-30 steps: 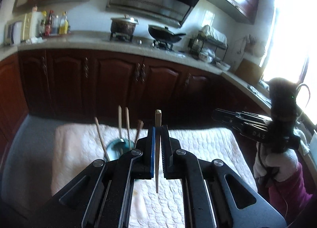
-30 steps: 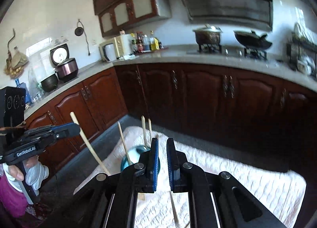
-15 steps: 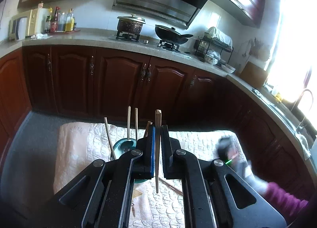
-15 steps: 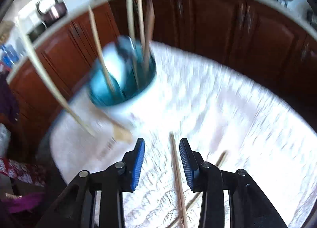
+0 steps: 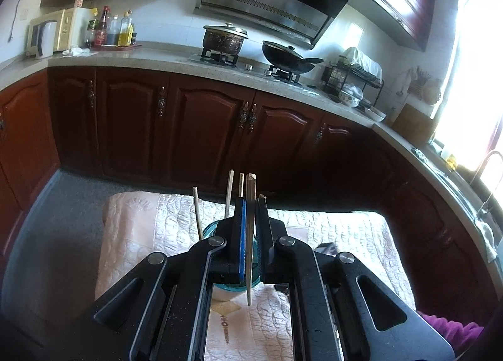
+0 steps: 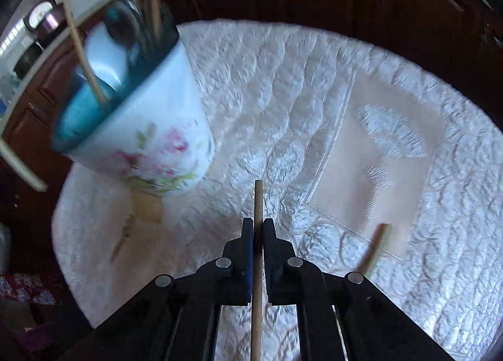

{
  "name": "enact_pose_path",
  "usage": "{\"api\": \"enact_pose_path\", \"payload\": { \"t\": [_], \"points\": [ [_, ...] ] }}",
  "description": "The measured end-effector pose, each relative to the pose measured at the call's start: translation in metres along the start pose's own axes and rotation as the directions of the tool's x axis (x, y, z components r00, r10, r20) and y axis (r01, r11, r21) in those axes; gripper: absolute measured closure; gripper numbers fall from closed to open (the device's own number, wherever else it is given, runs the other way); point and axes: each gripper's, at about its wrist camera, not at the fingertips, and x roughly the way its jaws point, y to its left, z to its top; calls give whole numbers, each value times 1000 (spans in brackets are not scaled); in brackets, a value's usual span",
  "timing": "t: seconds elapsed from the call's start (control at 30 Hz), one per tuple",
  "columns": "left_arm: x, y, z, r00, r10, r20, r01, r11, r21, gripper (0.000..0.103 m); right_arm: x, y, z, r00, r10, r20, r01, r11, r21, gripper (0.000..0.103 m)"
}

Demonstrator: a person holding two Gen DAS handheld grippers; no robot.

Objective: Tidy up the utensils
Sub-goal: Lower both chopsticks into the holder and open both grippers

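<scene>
A chopstick clamped in each of my grippers, beside the flowered cup on the quilted cloth.

My left gripper [image 5: 250,204] is closed on a pale wooden chopstick [image 5: 250,222], held upright with its blunt squared end above the pads and its thin tip hanging below them, in front of the cup [image 5: 210,230]. My right gripper [image 6: 257,229] is pinched on a second chopstick [image 6: 258,204], a round light-brown stick lying along the fingers, its end poking forward over the white quilted cloth [image 6: 314,94]. The cup is white with pink roses and green leaves, teal inside, and stands on the cloth to the left of that gripper with several sticks [image 6: 83,56] leaning in it. Another loose chopstick [image 6: 375,249] lies on the cloth to the right, blurred.
</scene>
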Motion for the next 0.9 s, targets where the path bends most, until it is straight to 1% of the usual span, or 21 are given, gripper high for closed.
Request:
{"api": "enact_pose_path", "payload": {
  "t": [0.1, 0.17, 0.2, 0.3, 0.33, 0.4, 0.43, 0.5, 0.6, 0.67, 0.77, 0.9],
  "points": [
    [1, 0, 1, 1000, 0, 5, 0, 1000, -6, 99, -44, -6, 2, 996, 33, 82, -34, 999, 10, 98],
    [0, -1, 3, 1000, -1, 15, 1, 1000, -8, 99, -81, -6, 1, 986, 50, 157, -51, 999, 6, 98],
    [-2, -3, 4, 1000, -1, 23, 1, 1000, -6, 99, -92, -6, 4, 983, 50, 178, -52, 999, 4, 98],
    [-5, -8, 8, 999, 5, 42, -5, 1000, 3, 99, -140, -3, 3, 959, 60, 276, -59, 998, -12, 98],
    [-6, -9, 10, 999, 8, 48, -8, 1000, 5, 99, -148, 0, 2, 954, 63, 294, -61, 998, -15, 98],
    [-7, -12, 13, 998, 15, 59, -15, 1000, 9, 99, -177, 6, 6, 934, 67, 350, -59, 998, -32, 98],
    [-8, -12, 15, 998, 19, 63, -20, 1000, 11, 99, -187, 9, -1, 929, 65, 365, -55, 998, -37, 98],
    [-8, -13, 19, 996, 37, 77, -38, 999, 19, 99, -209, 15, 8, 911, 65, 407, -46, 997, -55, 98],
    [-5, -14, 23, 993, 75, 96, -78, 996, 31, 99, -234, 25, 24, 889, 63, 453, -32, 996, -78, 98],
    [-2, -12, 25, 988, 108, 108, -113, 993, 37, 99, -243, 36, 38, 879, 58, 472, -14, 995, -96, 98],
    [6, -7, 26, 985, 133, 106, -138, 990, 35, 99, -255, 49, 56, 864, 61, 500, -1, 993, -120, 98],
    [21, 1, 21, 981, 171, 96, -174, 984, 29, 99, -250, 66, 78, 858, 68, 510, 11, 989, -150, 98]
  ]
}}
